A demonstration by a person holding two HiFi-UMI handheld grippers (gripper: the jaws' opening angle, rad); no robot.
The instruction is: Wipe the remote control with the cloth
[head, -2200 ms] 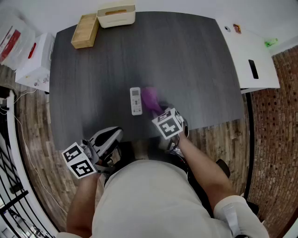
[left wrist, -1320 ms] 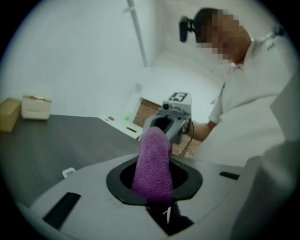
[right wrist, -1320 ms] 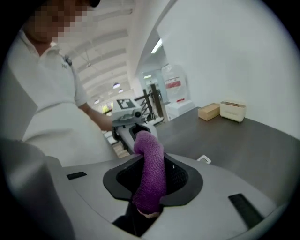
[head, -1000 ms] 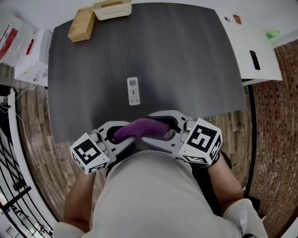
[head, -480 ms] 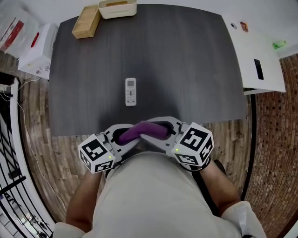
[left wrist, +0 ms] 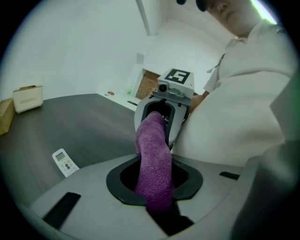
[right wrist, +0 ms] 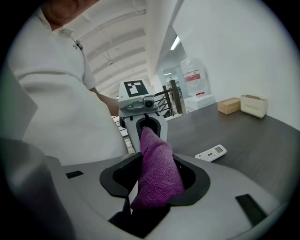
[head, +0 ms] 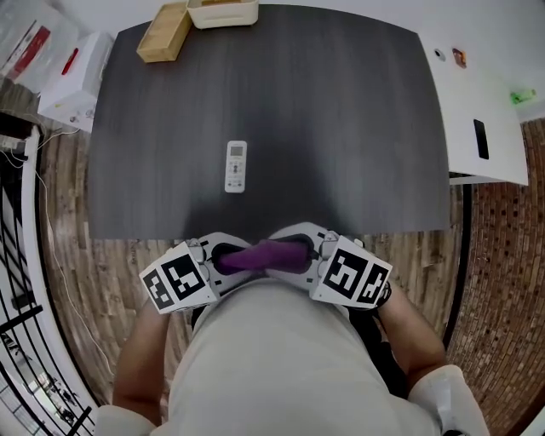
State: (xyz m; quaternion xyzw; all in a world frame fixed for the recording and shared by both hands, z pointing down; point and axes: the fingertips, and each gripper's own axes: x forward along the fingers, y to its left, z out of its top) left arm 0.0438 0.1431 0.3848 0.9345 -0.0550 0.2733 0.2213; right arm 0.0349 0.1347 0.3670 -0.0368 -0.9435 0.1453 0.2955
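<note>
A white remote control [head: 236, 166] lies face up on the dark table [head: 341, 128], also visible in the left gripper view [left wrist: 64, 162] and the right gripper view [right wrist: 211, 153]. The purple cloth [head: 260, 254] hangs stretched between both grippers, just in front of the table's near edge and close to the person's torso. My left gripper [head: 223, 255] is shut on one end of the cloth [left wrist: 154, 164]. My right gripper [head: 302, 251] grips the other end [right wrist: 157, 173]; its jaws have just been opening slightly, with the cloth still bunched between them. The two grippers face each other.
A wooden box [head: 164, 31] and a cream container [head: 223, 12] stand at the table's far left corner. A white cabinet [head: 477, 111] is to the right, a white box [head: 72, 85] to the left. Wooden floor lies below the grippers.
The cloth lay by the remote under the right gripper; now both grippers hold it stretched, off the table. Over the last second the pair drew lower and closer to the body.
</note>
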